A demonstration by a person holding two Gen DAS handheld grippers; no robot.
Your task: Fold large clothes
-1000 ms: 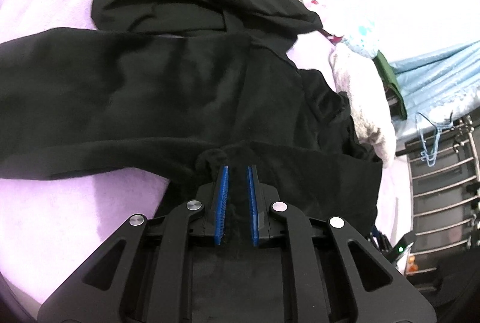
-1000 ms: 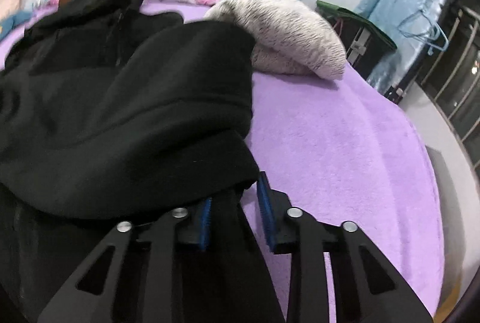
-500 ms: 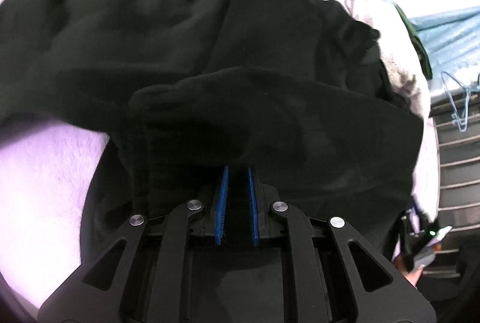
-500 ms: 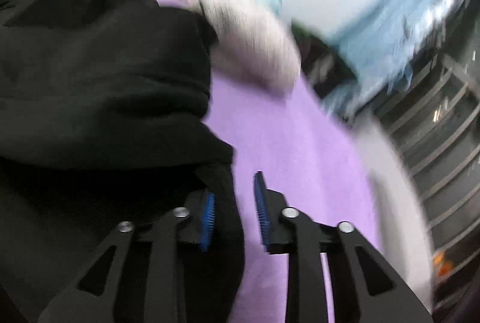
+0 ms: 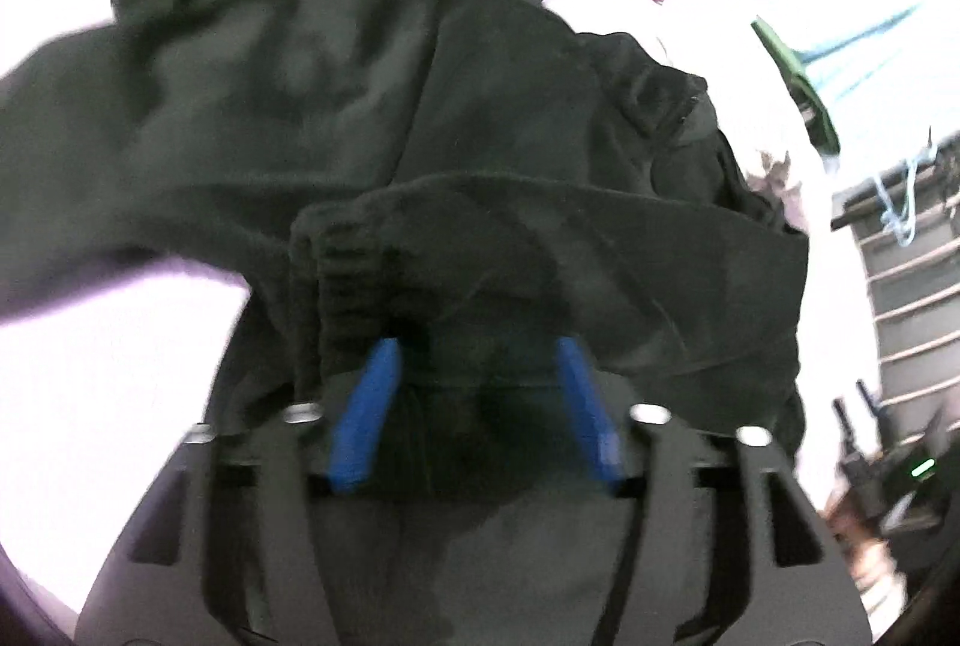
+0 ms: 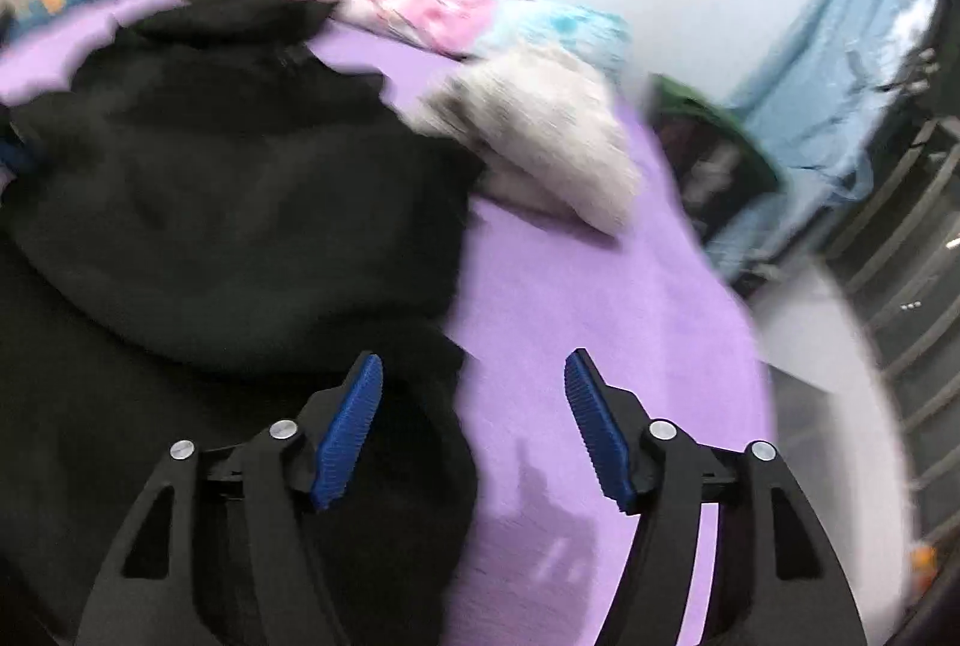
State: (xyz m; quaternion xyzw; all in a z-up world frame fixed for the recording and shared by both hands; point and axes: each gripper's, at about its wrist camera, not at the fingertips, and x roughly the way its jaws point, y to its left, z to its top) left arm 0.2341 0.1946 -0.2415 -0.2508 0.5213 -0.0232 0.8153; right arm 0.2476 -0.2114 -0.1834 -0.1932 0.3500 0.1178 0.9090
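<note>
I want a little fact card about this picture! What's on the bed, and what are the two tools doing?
surface: purple blanket
main thing: black jacket, bunched on the blanket
left tool: jaws opening, ribbed cuff just ahead, pads not pressing it
right tool: jaws opening, jacket edge and bare blanket between the pads
beside the jacket: fluffy grey-white pillow
behind: pink patterned bedding
picture: blurry

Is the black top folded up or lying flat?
Folded partly: the black top has its lower part doubled over itself, ribbed cuff lying on top.
</note>
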